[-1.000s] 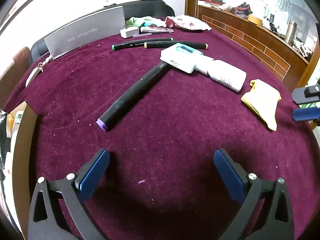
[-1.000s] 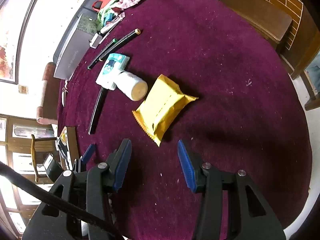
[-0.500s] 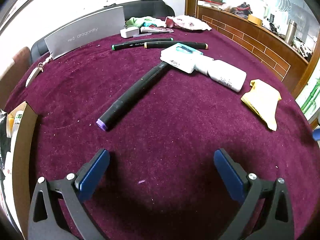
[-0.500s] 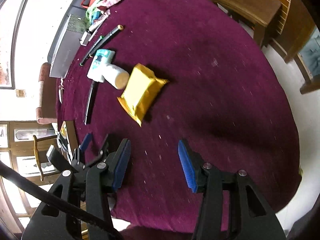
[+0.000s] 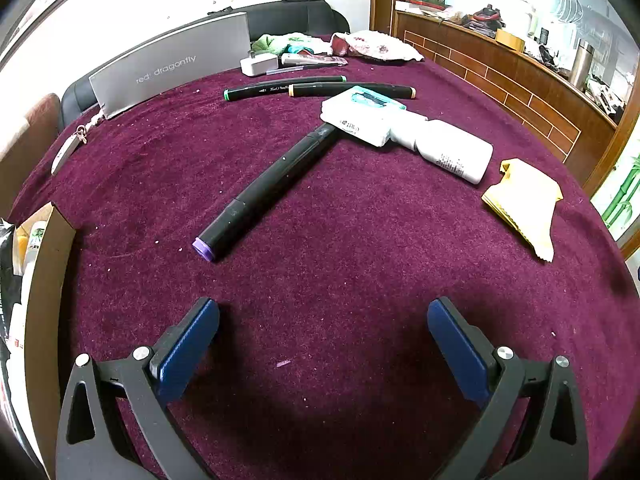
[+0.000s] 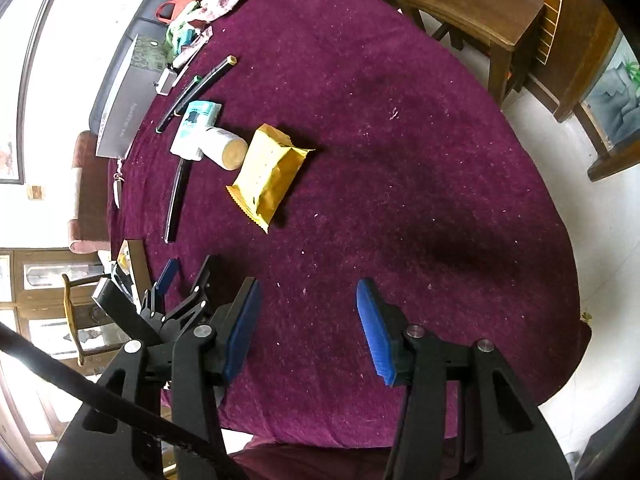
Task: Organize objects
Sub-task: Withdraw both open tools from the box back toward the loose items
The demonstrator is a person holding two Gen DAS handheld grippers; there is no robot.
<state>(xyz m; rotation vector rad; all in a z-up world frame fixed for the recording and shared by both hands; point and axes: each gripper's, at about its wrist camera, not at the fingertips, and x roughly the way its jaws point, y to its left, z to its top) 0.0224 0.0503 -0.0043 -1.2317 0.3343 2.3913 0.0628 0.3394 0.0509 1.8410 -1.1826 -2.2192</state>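
A black marker with a purple end lies diagonally on the maroon tablecloth, ahead of my left gripper, which is open and empty. Beyond it sit a white tissue pack, a white bottle on its side and a yellow packet. Two more black markers lie farther back. My right gripper hovers open and empty above the cloth near the table's front edge. The left gripper shows at its left.
A cardboard box with items stands at the table's left edge. A grey box lettered "red dragonfly", a white charger and cloths line the far side. A wooden stool stands beyond the table's right.
My right gripper has drawn back toward the table's near edge, so the yellow packet lies farther ahead of it; it has left the left wrist view. The left gripper has not moved.
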